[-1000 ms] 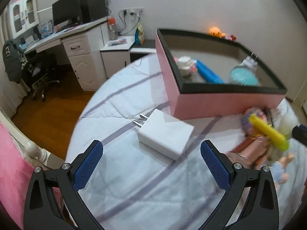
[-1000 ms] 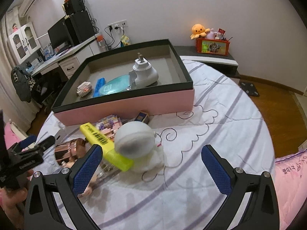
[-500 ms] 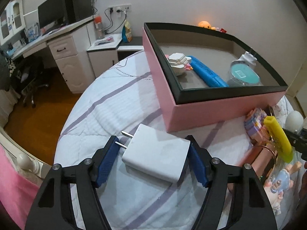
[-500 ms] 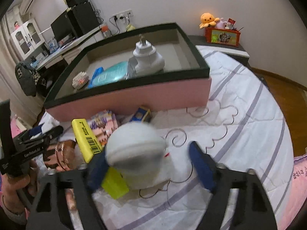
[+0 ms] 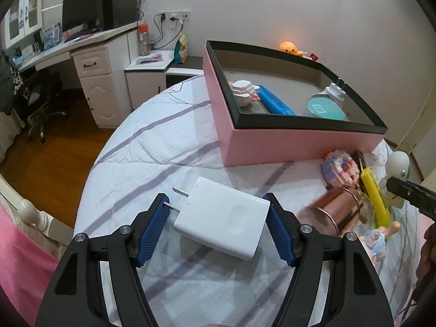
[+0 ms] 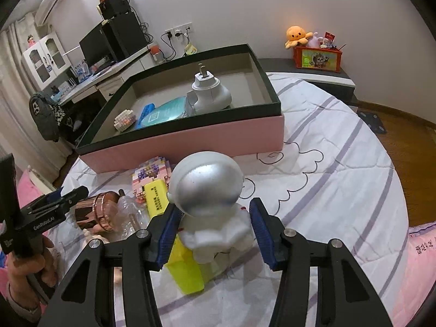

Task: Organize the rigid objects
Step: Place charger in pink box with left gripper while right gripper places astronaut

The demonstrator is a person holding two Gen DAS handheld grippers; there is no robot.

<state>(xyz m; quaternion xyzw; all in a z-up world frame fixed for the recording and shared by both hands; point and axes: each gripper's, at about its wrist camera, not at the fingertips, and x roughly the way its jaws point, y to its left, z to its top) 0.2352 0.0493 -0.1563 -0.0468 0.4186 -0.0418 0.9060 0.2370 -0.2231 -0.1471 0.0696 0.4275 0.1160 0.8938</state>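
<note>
Here the left gripper (image 5: 216,224) brackets the white charger (image 5: 222,218) on the quilted bedspread (image 5: 163,141), right pad against its corner, left pad by the prongs; whether it grips cannot be told. The right gripper (image 6: 214,234) straddles the astronaut figure (image 6: 209,204), left pad touching, right pad just clear, in front of the pink box (image 6: 190,139).

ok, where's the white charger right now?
Left wrist view: the charger sits between the left gripper fingers, prongs pointing left, on the bedspread in front of the pink box, with the copper cup to its right.
</note>
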